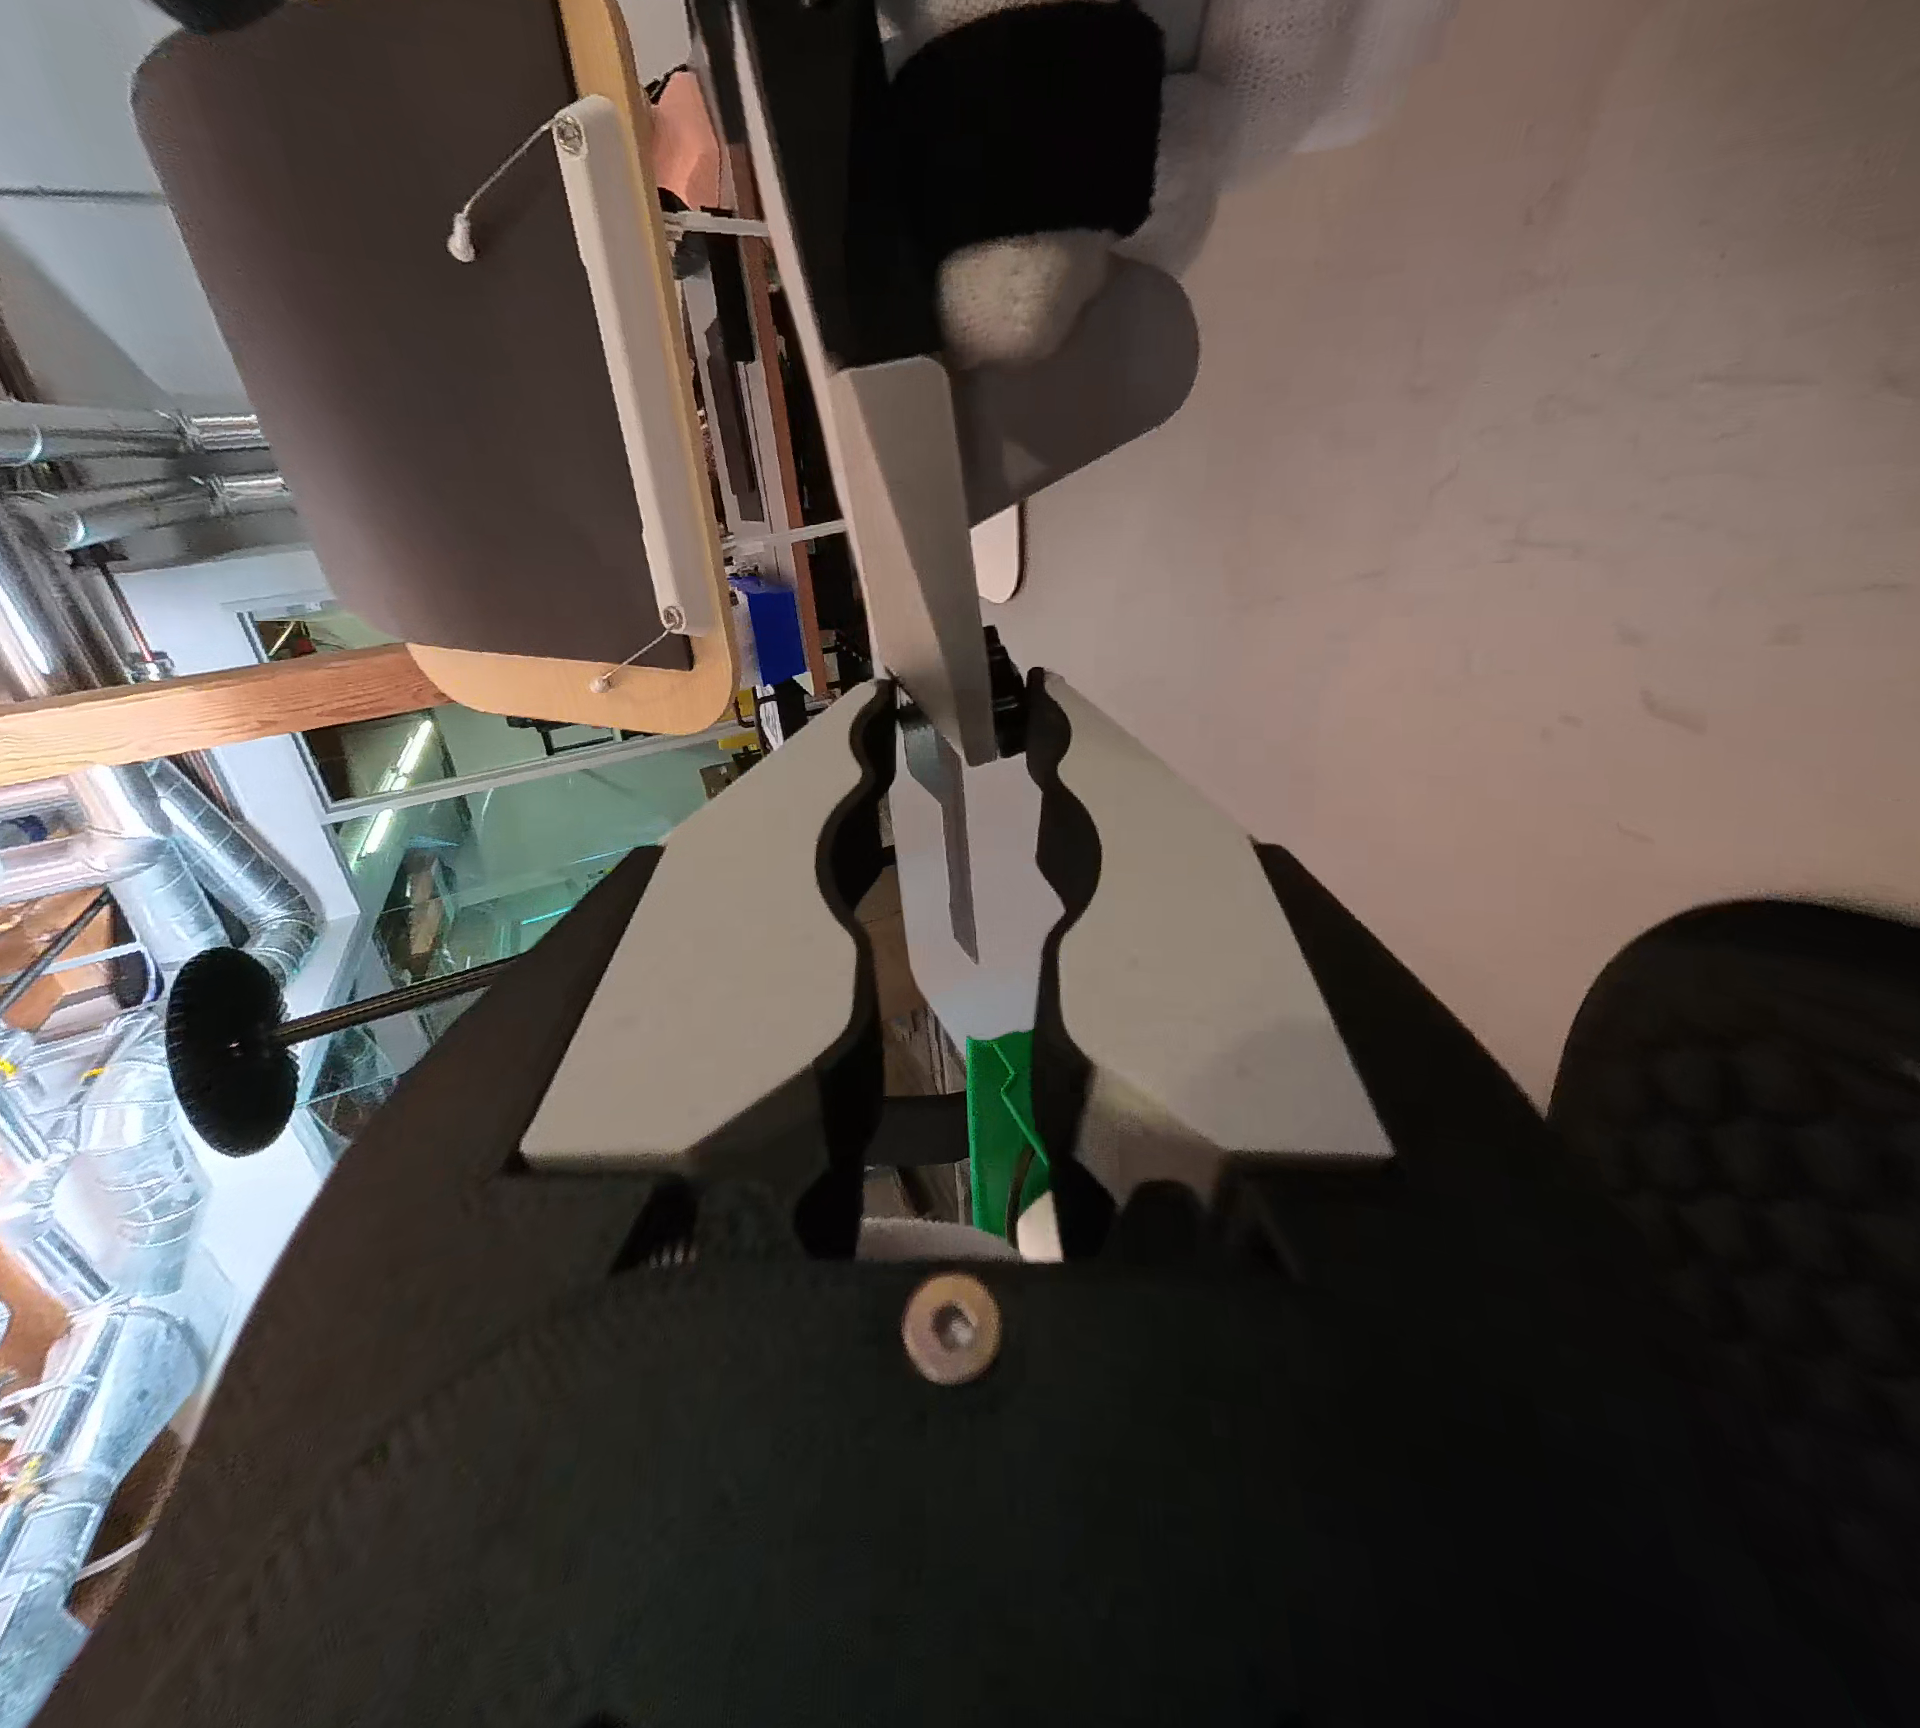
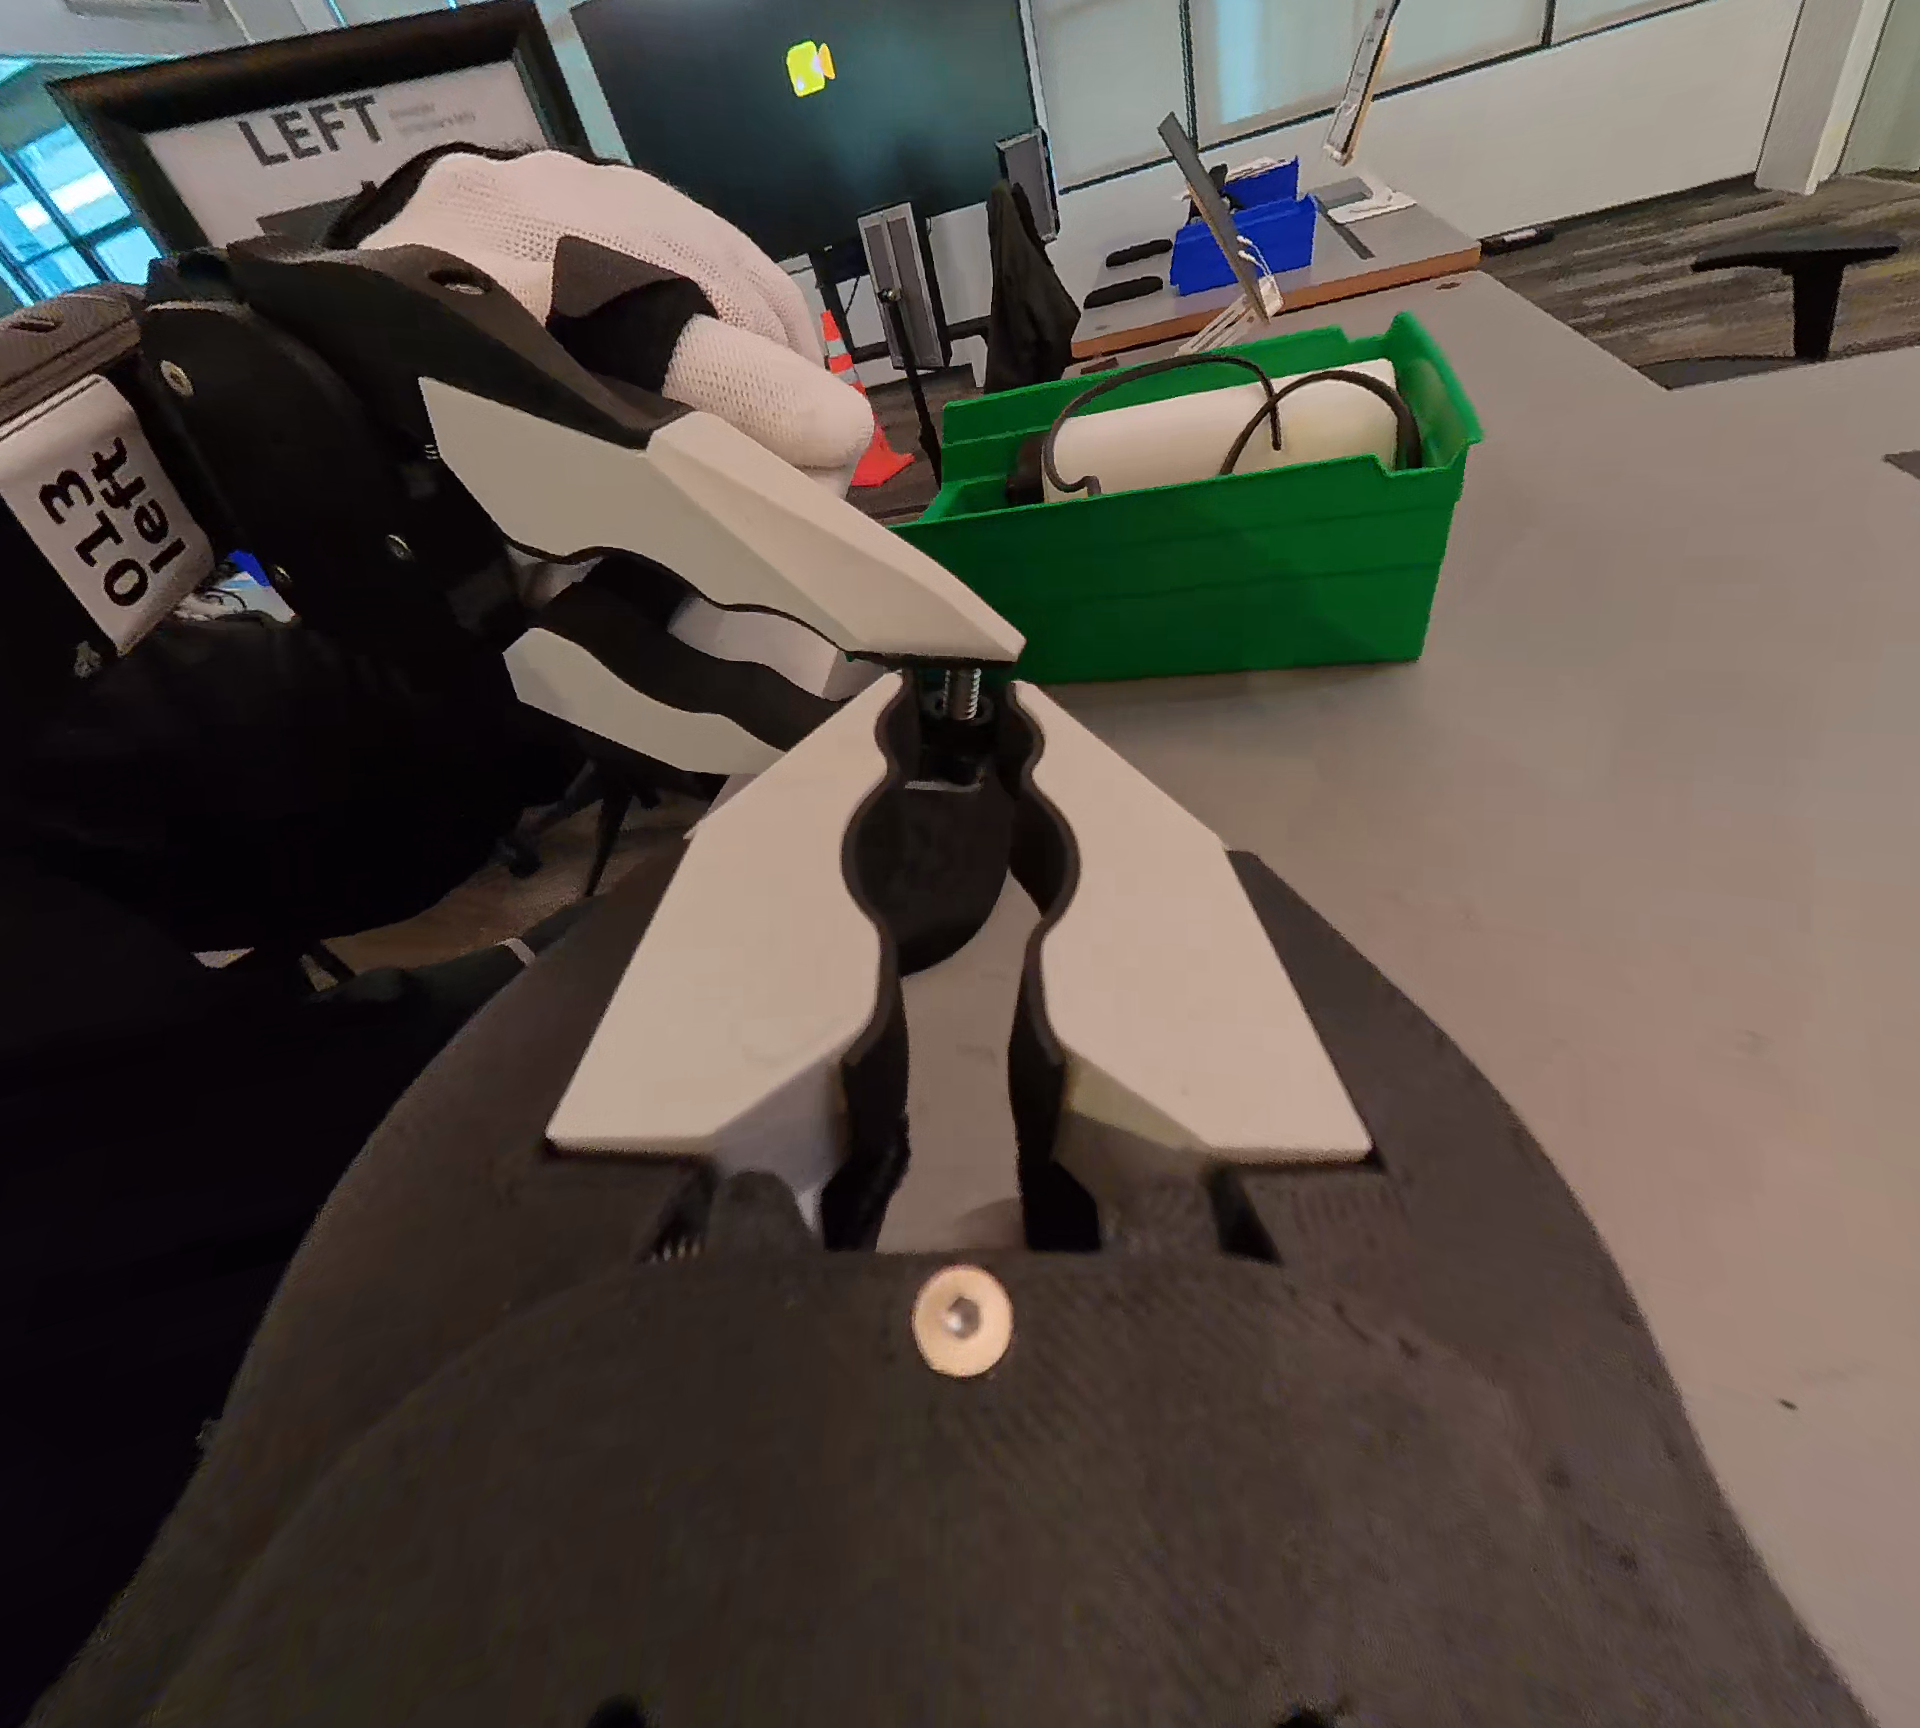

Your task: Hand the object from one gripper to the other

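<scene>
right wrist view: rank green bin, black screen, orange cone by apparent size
Largest to smallest as they appear:
1. green bin
2. black screen, close to the bin in frame area but farther back, so the real order is unsure
3. orange cone, clearly smallest, partly hidden behind the gloved hand

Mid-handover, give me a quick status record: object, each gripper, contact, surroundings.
object: small black part with a threaded end
right gripper: closed around the part
left gripper: tips at the part's threaded end; grip unclear
contact: gripper tips meet, crossed at an angle
height: above the table
behind: green bin on the table
</scene>
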### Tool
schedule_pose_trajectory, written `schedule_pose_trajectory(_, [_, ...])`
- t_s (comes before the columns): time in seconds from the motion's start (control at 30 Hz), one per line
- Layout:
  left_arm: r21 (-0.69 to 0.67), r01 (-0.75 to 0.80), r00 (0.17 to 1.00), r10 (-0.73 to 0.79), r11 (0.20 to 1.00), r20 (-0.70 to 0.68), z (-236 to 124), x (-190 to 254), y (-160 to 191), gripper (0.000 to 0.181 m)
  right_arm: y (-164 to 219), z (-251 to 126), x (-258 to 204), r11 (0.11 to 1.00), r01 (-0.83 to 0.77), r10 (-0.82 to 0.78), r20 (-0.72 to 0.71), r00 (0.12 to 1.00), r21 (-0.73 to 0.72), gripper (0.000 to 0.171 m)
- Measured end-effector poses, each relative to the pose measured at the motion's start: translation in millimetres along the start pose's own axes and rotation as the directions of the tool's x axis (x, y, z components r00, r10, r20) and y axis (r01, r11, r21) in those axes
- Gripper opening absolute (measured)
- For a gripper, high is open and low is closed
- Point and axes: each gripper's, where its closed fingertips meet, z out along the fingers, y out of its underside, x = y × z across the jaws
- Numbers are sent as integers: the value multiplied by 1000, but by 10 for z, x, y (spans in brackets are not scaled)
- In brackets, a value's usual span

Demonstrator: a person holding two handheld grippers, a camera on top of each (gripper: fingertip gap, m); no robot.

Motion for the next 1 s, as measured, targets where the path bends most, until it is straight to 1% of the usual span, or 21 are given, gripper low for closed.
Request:
schedule_pose_trajectory(0.2, [11, 12, 1000, -12, 1000, -25, 144, 47, 26, 23, 61, -18, 126, 999, -43, 43, -21, 999, 8, 11])
schedule_pose_trajectory(0.43, [22, 24, 1000, -23, 999, -13, 181, 32, 21, 23, 52, -39, 156, 999, -42, 43, -19, 999, 25, 11])
schedule_pose_trajectory(0.53, [25, 51, 999, -51, 998, 20, 170, -18, 37, 26, 13, -61, 153, 999, -26, 26, -18, 999, 37, 12])
schedule_pose_trajectory(0.6, [43, 111, 993, -113, 993, 33, 135, -53, 60, 36, -26, -83, 157, 999, -15, 16, -22, 1000, 51, 12])
schedule_pose_trajectory(0.67, [106, 237, 971, -238, 966, -6, 58, -48, 48, 40, -74, -108, 154, 998, 12, -10, -31, 999, 63, 12])
schedule_pose_trajectory(0.7, [147, 317, 948, -317, 937, -28, 0, -60, 46, 42, -105, -124, 145, 997, 39, -37, -39, 999, 68, 11])
schedule_pose_trajectory(0.73, [193, 415, 909, -412, 889, -61, -68, -75, 47, 42, -143, -137, 125, 993, 89, -85, -53, 995, 71, 11])
schedule_pose_trajectory(0.77, [248, 529, 848, -516, 811, -123, -149, -88, 29, 42, -171, -144, 87, 984, 167, -162, -71, 984, 63, 11])
schedule_pose_trajectory(0.8, [299, 642, 766, -606, 706, -214, -242, -93, -1, 41, -189, -142, 32, 963, 265, -261, -88, 961, 45, 11])
schedule_pose_trajectory(0.83, [327, 738, 674, -665, 590, -322, -329, -82, -24, 43, -195, -132, -44, 928, 371, -368, -96, 925, 24, 11])
schedule_pose_trajectory(0.87, [330, 817, 576, -693, 473, -433, -410, -64, -40, 45, -187, -115, -135, 883, 470, -467, -95, 879, 3, 11])
schedule_pose_trajectory(0.93, [297, 918, 395, -666, 262, -632, -568, -44, -78, 49, -158, -72, -328, 787, 617, -616, -77, 784, -24, 11])
schedule_pose_trajectory(0.97, [266, 947, 319, -626, 180, -712, -637, -33, -95, 49, -148, -54, -402, 736, 676, -676, -78, 732, -36, 12])
schedule_pose_trajectory(1.0, [220, 968, 250, -588, 123, -769, -671, -10, -101, 50, -122, -34, -465, 676, 735, -737, -78, 672, -55, 12])
